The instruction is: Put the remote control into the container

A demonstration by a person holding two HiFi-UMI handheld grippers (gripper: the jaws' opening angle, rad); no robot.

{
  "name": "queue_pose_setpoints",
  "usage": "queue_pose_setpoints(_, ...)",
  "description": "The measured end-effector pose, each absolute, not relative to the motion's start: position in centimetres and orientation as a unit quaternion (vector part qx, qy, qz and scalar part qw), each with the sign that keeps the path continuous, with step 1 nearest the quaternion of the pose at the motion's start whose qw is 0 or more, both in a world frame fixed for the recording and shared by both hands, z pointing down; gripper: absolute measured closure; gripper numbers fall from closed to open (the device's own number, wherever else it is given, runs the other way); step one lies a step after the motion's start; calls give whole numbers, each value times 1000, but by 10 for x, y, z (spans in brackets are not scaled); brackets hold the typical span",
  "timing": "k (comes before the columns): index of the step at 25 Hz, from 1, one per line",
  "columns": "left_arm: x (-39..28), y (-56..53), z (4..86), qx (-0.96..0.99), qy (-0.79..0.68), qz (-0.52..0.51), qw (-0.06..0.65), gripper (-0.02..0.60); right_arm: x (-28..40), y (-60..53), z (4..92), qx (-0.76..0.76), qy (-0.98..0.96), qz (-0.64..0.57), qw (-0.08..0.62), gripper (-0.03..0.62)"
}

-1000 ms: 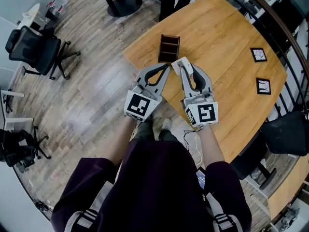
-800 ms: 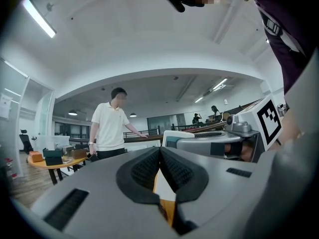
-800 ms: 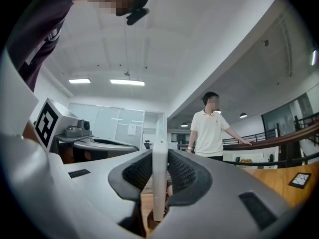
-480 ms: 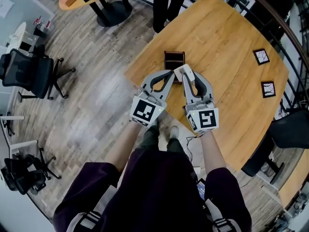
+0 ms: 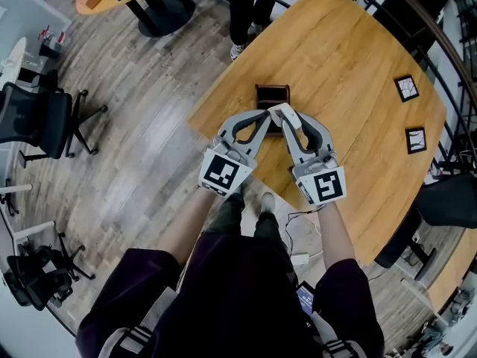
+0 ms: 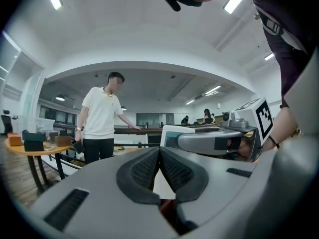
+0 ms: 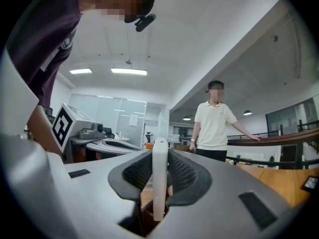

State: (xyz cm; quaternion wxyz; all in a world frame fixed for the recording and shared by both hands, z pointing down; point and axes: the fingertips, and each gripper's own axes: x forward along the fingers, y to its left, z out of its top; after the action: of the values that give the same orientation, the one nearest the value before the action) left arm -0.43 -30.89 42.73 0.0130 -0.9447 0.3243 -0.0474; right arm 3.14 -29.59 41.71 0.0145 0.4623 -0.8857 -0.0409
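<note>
While both grippers point out level over the near edge of the wooden table [image 5: 350,66], the right gripper [image 5: 289,121] has its jaws clamped on the remote control [image 5: 282,112], a thin white slab. Right gripper view: remote control [image 7: 159,183] stands edge-on between the two ribbed pads [image 7: 182,173], both pads pressing on its flat faces, its end poking out past the tips. Left gripper [image 5: 266,117] lies just beside it on the left, tips angled in toward the remote. Left gripper view: pads [image 6: 142,171] meet at the tips, jaws closed together, nothing between them; the remote's end shows just beyond on the right as a pale block [image 6: 169,136]. Container [image 5: 272,90], a small dark brown box with an open top, sits on the table right ahead of both sets of tips. In the head view the remote's far end overlaps the container's near rim; cannot tell if it touches or how high it hangs. Well apart, toward the table's right edge, two square marker tiles [image 5: 406,88] lie flat. A person in a pale shirt [image 7: 214,123] stands at the table's far side. An office chair [image 5: 37,118] stands on the plank floor to the left.
</note>
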Motion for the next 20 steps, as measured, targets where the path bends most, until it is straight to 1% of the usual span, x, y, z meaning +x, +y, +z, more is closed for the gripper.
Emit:
queue_pose_setpoints(3,-4,-315,433,-945,323,-43,8,569,26,-304,419,415,-908,-53,27,493)
queue_pose_setpoints(7,-2,-323,443,-945,323,-39,7,569,17,-318,412,363,-930,-58,11,493)
queue_pose_setpoints(10,-4,-329,453,-945,323,-48,-3,569,14,-327,422,330,-942,-62,21,493)
queue_pose_setpoints(12,-4,-333,459,-945,323,-44,4,569,12,-330,431,311,-948,-59,24,493)
queue_pose_setpoints(16,-7,-340,467,-945,325,-36,11,569,10,-338,444,293,-954,-51,24,493)
queue_pose_setpoints(20,-7,-342,478,-944,326,-40,13,569,13,-347,448,287,-957,-42,9,493)
